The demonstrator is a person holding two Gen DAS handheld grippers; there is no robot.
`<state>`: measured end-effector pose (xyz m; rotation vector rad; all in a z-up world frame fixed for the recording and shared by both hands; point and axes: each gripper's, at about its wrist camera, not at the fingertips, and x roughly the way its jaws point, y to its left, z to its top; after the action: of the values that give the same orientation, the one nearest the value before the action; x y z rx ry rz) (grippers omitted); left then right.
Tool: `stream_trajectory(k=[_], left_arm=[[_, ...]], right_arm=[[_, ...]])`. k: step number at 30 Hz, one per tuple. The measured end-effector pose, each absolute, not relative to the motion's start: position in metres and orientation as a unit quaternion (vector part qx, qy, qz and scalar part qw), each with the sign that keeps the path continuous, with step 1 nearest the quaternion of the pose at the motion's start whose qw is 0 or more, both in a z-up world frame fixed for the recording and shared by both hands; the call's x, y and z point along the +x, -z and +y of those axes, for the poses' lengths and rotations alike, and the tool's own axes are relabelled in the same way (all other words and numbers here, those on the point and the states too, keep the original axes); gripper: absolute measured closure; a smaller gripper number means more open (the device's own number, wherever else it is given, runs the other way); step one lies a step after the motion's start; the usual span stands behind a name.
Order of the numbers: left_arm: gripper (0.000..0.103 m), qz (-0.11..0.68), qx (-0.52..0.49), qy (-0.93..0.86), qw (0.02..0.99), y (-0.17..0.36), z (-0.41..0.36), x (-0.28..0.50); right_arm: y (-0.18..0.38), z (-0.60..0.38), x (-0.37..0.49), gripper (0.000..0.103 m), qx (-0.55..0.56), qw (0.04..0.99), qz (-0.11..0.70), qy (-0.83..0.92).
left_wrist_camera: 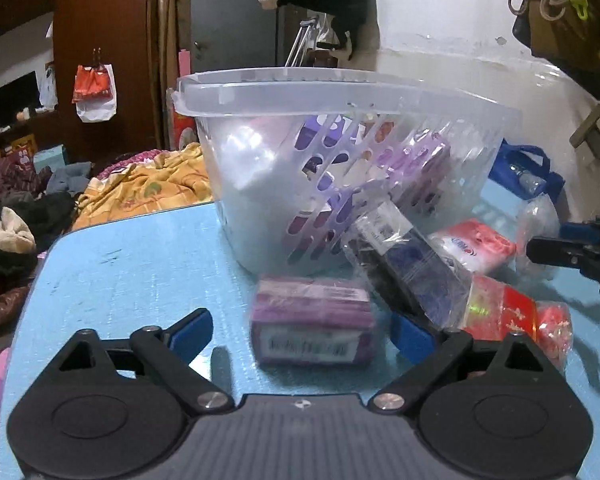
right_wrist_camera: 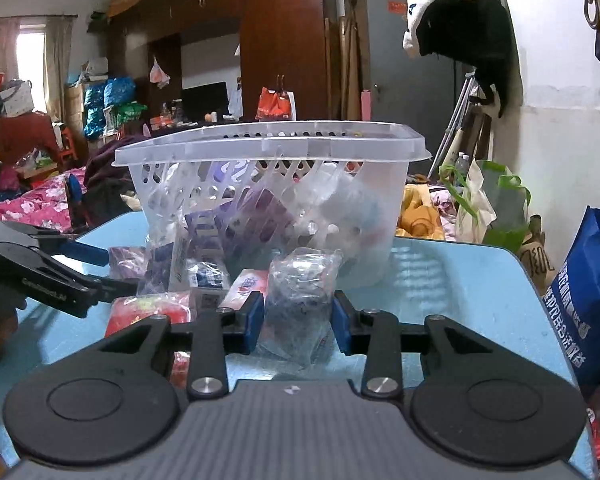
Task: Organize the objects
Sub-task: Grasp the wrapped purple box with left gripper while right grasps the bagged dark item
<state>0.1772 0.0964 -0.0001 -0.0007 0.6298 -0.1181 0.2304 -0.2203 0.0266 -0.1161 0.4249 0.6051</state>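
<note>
Purple box (left_wrist_camera: 314, 320), clear-wrapped, flat on the blue counter (left_wrist_camera: 140, 264), just in front of the translucent slotted basket (left_wrist_camera: 340, 92). Straddled by the left gripper (left_wrist_camera: 300, 330), blue pads (left_wrist_camera: 194, 330) wide apart, left pad well clear of the box, right side too blurred to tell contact. Nothing gripped.

Clear plastic bag (right_wrist_camera: 300, 300) of small dark items on the counter ahead of the basket, clamped in the right gripper (right_wrist_camera: 298, 318), both pads (right_wrist_camera: 254, 316) pressed into its sides.

Around it: white-and-red tissue pack (right_wrist_camera: 248, 286), red patterned packet (right_wrist_camera: 148, 312), clear packet with dark blue contents (left_wrist_camera: 412, 276) leaning against the basket front. Purple boxes and white bags already inside the basket.

Beyond the counter: blue shopping bag (right_wrist_camera: 584, 308), yellow bedding (left_wrist_camera: 148, 188), dark wooden wardrobe (right_wrist_camera: 284, 40).
</note>
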Motion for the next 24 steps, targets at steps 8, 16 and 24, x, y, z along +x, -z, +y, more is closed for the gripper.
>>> stream_trajectory(k=[8, 16, 24], left_arm=[[0.037, 0.254, -0.023, 0.043, 0.966, -0.004, 0.104, 0.158], [0.036, 0.173, -0.033, 0.016, 0.984, -0.016, 0.11, 0.132], [0.036, 0.175, -0.032, 0.022, 0.984, -0.014, 0.11, 0.138]], right_arm=[[-0.026, -0.218, 0.229, 0.063, -0.063, 0.934, 0.202, -0.286], [-0.027, -0.219, 0.23, 0.063, -0.061, 0.935, 0.2, -0.288], [-0.026, -0.219, 0.23, 0.063, -0.06, 0.934, 0.197, -0.292]])
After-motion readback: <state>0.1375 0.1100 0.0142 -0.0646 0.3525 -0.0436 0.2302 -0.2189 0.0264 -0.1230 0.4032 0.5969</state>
